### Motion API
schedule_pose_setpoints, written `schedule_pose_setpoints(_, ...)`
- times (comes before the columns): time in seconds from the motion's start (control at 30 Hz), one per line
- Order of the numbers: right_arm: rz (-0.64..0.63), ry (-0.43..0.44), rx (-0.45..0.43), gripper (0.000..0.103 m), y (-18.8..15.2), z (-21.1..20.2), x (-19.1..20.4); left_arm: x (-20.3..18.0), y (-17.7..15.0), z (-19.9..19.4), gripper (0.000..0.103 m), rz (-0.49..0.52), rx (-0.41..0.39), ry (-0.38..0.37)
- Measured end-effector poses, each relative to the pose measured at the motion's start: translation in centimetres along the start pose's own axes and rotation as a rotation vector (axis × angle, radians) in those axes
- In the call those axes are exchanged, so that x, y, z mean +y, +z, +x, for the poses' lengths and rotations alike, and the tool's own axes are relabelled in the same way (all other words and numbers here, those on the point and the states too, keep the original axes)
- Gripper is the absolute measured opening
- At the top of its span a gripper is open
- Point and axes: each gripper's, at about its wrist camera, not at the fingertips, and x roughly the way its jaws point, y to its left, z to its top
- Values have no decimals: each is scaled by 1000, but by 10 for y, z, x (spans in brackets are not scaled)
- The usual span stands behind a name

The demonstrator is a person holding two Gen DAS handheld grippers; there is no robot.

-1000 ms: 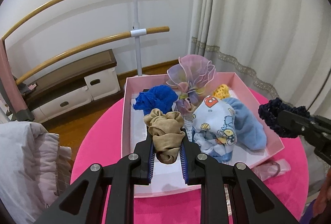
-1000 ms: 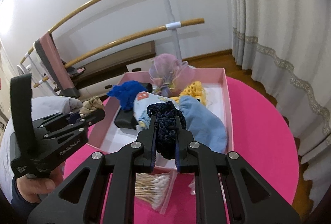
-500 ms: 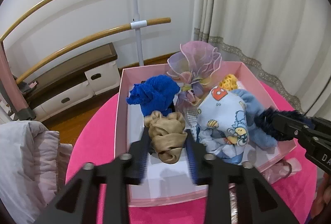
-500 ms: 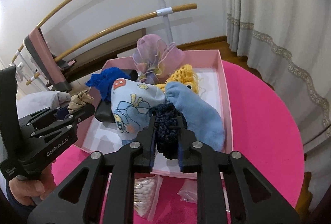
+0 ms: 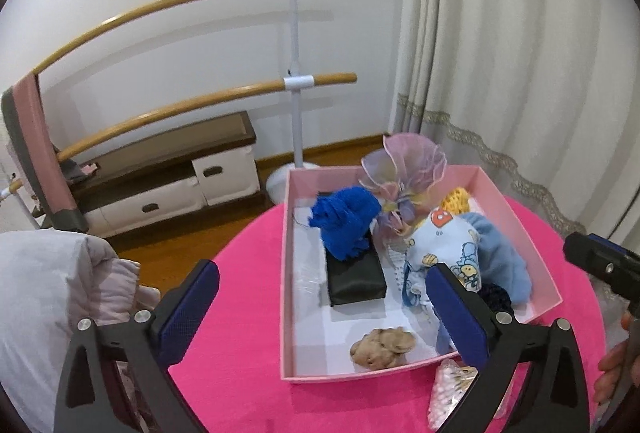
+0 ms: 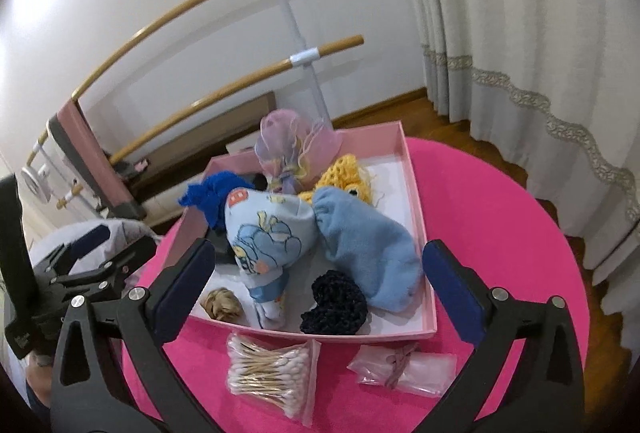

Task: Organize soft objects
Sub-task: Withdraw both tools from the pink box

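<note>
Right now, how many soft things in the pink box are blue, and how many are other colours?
Blue: 4 (royal blue knit, cartoon cloth, light blue fleece, navy scrunchie)
Tan: 1 (scrunchie)
Yellow: 1 (crochet)
Pink-lilac: 1 (organza bow)
Total: 7

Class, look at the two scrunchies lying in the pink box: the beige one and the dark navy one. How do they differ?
Colour: the beige scrunchie is light tan; the navy scrunchie is almost black.
Bulk: the beige one looks smaller and tightly bunched; the navy one is bigger and looser.
Place: the beige one lies alone on bare white lining; the navy one touches the light blue sock.
Both lie near the pink box's front wall, free of either gripper.
</note>
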Motion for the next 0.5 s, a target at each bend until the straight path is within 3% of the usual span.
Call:
schedule_pose_setpoints(0.23,-31,-22,-85,103,-6,-47,12,1,-16,-49,103,15,-81,55)
schedule_pose_setpoints(0.5,-42,-82,-169,103,-24,-105,15,-2,-44,-105,103,29,-138,64)
